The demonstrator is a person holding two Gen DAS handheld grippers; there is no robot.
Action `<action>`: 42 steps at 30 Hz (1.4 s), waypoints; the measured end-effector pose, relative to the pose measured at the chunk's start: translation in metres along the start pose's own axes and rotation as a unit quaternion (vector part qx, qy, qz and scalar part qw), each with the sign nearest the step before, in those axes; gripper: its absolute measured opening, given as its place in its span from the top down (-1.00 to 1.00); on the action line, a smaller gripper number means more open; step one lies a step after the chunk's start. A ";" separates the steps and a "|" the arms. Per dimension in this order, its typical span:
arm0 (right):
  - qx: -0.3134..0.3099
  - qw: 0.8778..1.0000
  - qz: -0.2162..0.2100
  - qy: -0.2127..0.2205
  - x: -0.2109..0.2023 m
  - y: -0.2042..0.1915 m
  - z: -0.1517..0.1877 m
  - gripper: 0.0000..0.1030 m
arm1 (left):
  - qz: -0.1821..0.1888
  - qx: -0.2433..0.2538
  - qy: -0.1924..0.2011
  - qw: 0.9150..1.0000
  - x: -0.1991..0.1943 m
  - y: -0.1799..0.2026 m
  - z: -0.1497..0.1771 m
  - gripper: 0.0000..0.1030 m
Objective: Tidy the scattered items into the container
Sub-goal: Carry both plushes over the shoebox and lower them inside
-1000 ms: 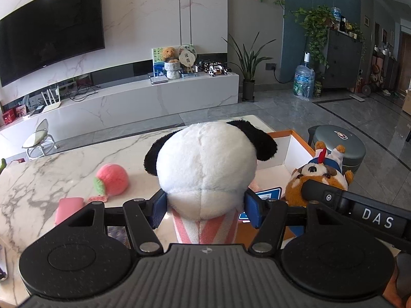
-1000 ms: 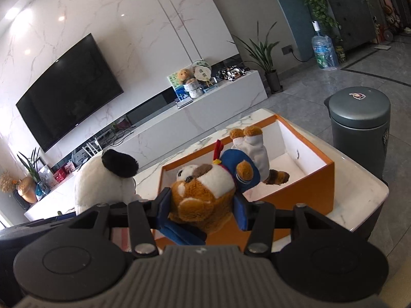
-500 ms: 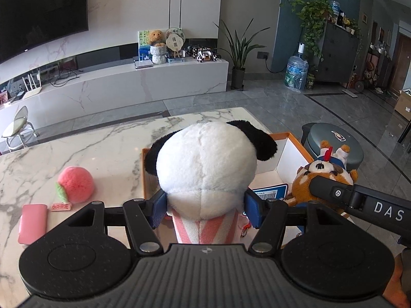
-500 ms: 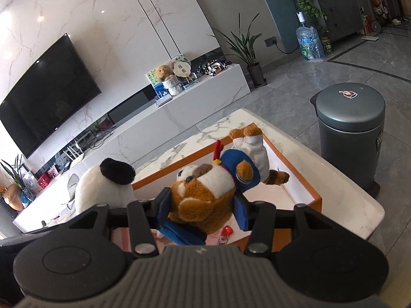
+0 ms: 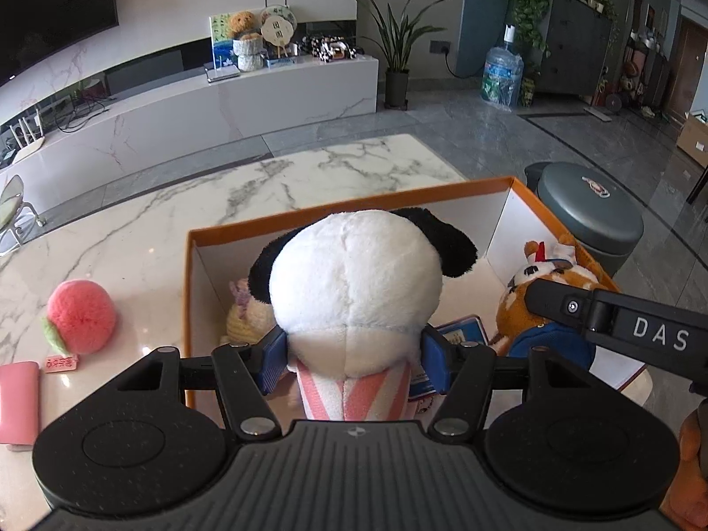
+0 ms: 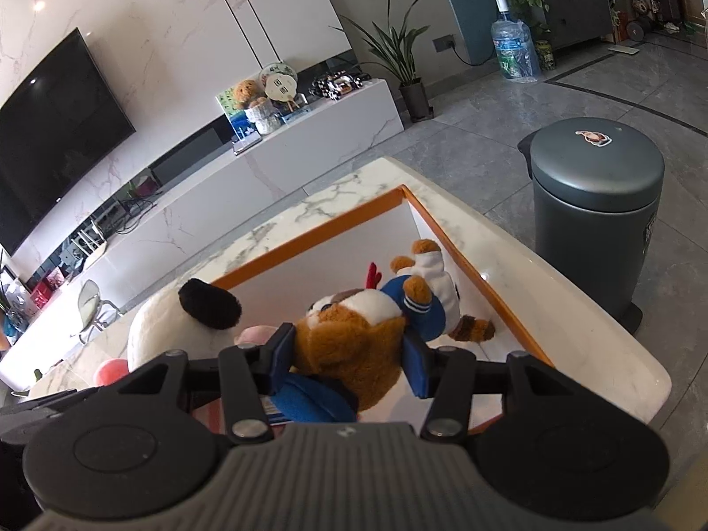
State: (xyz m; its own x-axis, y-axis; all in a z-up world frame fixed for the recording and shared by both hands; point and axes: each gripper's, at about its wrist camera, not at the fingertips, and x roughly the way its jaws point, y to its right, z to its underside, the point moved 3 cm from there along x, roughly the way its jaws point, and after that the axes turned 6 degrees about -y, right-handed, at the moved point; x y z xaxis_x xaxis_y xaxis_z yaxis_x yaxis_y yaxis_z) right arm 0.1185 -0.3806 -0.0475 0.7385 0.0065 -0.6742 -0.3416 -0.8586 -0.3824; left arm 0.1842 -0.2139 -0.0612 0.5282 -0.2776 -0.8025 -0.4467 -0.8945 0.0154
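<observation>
My left gripper (image 5: pixel 354 356) is shut on a white panda plush (image 5: pixel 354 283) with black ears and a pink striped body, held over the orange box (image 5: pixel 354 201) with white inner walls. My right gripper (image 6: pixel 349 354) is shut on a brown dog plush (image 6: pixel 354 332) in blue and white clothes, held over the same box (image 6: pixel 464 261), near its right wall. The dog plush (image 5: pixel 544 283) and the panda (image 6: pixel 177 327) each show in the other wrist view. A yellowish plush (image 5: pixel 248 318) and a blue card (image 5: pixel 460 329) lie inside the box.
A pink peach plush (image 5: pixel 79 316) and a pink flat case (image 5: pixel 17 402) lie on the marble table (image 5: pixel 132 230) left of the box. A grey bin (image 6: pixel 597 203) stands on the floor past the table's right edge.
Both grippers have moved forward and down over the box with their plush toys still held. The box interior now fills more of both views.
</observation>
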 end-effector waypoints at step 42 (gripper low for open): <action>-0.002 1.000 -0.003 0.012 -0.031 -0.020 0.012 -0.18 | -0.029 -0.020 0.065 0.997 -0.057 -0.005 -0.003 -0.73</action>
State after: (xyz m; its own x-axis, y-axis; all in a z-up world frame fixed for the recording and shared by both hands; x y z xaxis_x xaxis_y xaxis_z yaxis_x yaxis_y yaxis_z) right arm 0.0960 -0.3574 -0.0261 0.7544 -0.0004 -0.6565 -0.3347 -0.8604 -0.3842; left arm 0.1581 -0.1941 -0.0137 0.6420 -0.2664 -0.7190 -0.3854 -0.9227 -0.0022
